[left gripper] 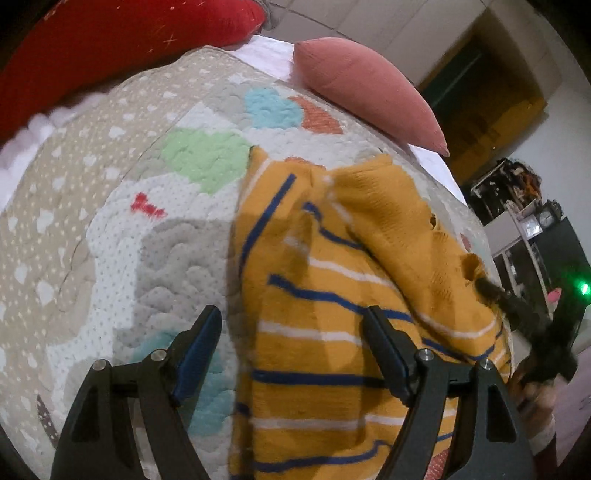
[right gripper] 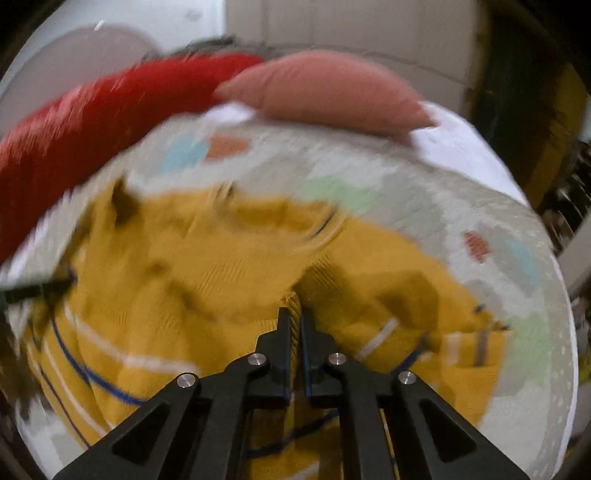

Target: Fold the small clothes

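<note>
Striped garment [left gripper: 332,295]: ribbed edge is pinched by right claw [right gripper: 294,325]; left claw [left gripper: 291,332] is held wide. Slippage is risked, grip being shallow.

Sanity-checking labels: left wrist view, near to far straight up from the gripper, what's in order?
left gripper, open → yellow striped sweater → patterned quilt → pink pillow → tiled wall.

- Sweater [left gripper: 332,295]: mustard-yellow knit with blue and white stripes.
- State: partly folded, rumpled; a plain yellow portion lies doubled over the striped body.
- Position: on the bed, on a quilt [left gripper: 110,221].
- A ribbed edge [right gripper: 294,317] is raised, pinched in the right claw [right gripper: 294,314].
</note>
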`<state>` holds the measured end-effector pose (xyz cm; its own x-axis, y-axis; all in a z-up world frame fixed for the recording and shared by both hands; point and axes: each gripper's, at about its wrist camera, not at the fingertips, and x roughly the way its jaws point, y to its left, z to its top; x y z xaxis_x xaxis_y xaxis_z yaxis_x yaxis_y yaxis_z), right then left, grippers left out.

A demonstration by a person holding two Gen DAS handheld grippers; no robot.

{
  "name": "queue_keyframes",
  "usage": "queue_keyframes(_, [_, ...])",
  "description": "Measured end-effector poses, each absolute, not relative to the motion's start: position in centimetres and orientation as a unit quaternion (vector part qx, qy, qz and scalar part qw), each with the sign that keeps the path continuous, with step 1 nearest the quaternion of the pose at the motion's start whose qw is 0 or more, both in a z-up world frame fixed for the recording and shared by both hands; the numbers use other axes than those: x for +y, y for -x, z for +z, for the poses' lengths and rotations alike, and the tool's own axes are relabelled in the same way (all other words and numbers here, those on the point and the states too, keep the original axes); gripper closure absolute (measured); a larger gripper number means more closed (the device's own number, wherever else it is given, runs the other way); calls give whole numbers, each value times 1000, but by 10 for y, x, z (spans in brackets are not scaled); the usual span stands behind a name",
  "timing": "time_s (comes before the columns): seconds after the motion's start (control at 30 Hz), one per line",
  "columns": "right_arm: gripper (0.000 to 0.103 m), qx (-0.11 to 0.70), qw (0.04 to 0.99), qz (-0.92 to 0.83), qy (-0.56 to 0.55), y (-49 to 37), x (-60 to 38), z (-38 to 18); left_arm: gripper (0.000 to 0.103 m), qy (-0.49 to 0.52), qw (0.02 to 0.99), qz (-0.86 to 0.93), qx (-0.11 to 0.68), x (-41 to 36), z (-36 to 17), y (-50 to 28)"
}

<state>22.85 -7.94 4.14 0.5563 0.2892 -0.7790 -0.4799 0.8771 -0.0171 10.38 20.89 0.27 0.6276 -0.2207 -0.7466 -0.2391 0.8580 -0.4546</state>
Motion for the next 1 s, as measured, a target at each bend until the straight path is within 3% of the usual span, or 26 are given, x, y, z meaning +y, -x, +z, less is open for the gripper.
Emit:
queue_keyframes(0.17, [98,392,908,137,55,-262,-118,70,25,248,869,15,428,203,2,-99])
queue_keyframes(0.37, [97,417,907,48,46,-307,-143,62,25,235,869,24,435,197,7,-102])
queue_keyframes(0.4, [94,422,904,55,34,-306,-149,64,25,238,869,18,434,196,13,-100])
queue_keyframes(0.5, [64,413,908,75,-14,-292,-171,78,25,231,883,3,409,193,36,-100])
queue_keyframes(0.53, [61,401,912,77,-21,-283,-177,87,25,225,888,2,401,190,44,-103])
queue_keyframes(0.73, [61,411,890,183,-78,-245,-178,93,25,165,882,34,439,170,42,-166])
queue_keyframes(0.9, [51,474,851,206,-92,-245,-169,50,25,271,839,107,459,223,12,-182])
queue_keyframes(1.0, [58,477,858,160,-107,-253,-188,31,25,296,837,99,449,239,18,-166])
